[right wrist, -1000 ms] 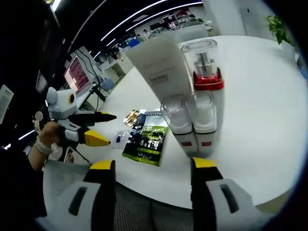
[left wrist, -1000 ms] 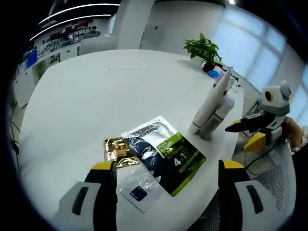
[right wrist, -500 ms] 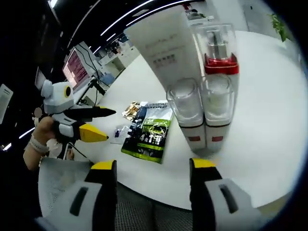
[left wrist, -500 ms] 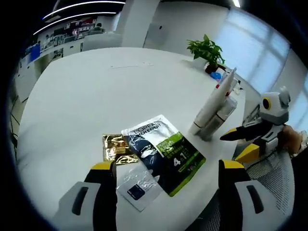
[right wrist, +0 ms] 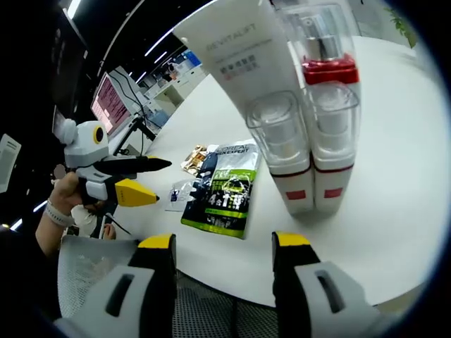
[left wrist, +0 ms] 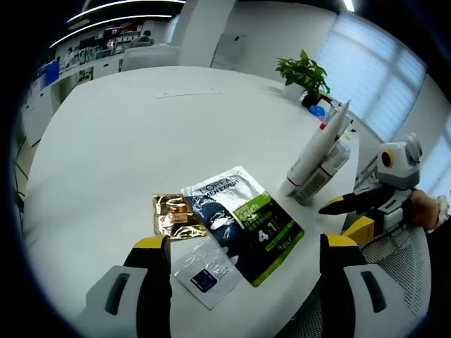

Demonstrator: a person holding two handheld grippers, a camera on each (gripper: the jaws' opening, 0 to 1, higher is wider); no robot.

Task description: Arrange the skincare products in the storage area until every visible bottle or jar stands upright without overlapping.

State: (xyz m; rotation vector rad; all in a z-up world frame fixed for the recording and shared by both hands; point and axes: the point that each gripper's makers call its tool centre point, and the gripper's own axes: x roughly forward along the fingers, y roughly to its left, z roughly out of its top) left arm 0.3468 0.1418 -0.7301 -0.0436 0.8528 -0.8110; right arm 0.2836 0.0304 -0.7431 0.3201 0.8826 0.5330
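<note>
On the white round table (left wrist: 127, 141), a tall white tube (left wrist: 320, 141) stands upright, pressed against clear-capped bottles (left wrist: 323, 172) at the right edge. In the right gripper view the same tube (right wrist: 243, 56) rises behind two clear-capped bottles (right wrist: 282, 151) (right wrist: 335, 141), with a red-collared pump bottle (right wrist: 324, 42) further back. A green and black sachet (left wrist: 243, 225), a gold sachet (left wrist: 175, 215) and a small clear sachet (left wrist: 204, 274) lie flat. My left gripper (left wrist: 244, 243) is open above the sachets. My right gripper (right wrist: 224, 241) is open just short of the bottles.
A potted plant (left wrist: 304, 70) stands at the table's far side. A mesh chair (right wrist: 91, 267) sits at the near table edge. A hand holds the left gripper (right wrist: 161, 182) off the table's left side, near a monitor (right wrist: 109, 105). The right gripper (left wrist: 338, 215) hovers beside the bottles.
The right gripper has moved closer to the bottle group, which now looms larger in its view. The left gripper has barely shifted. Nothing on the table has moved.
</note>
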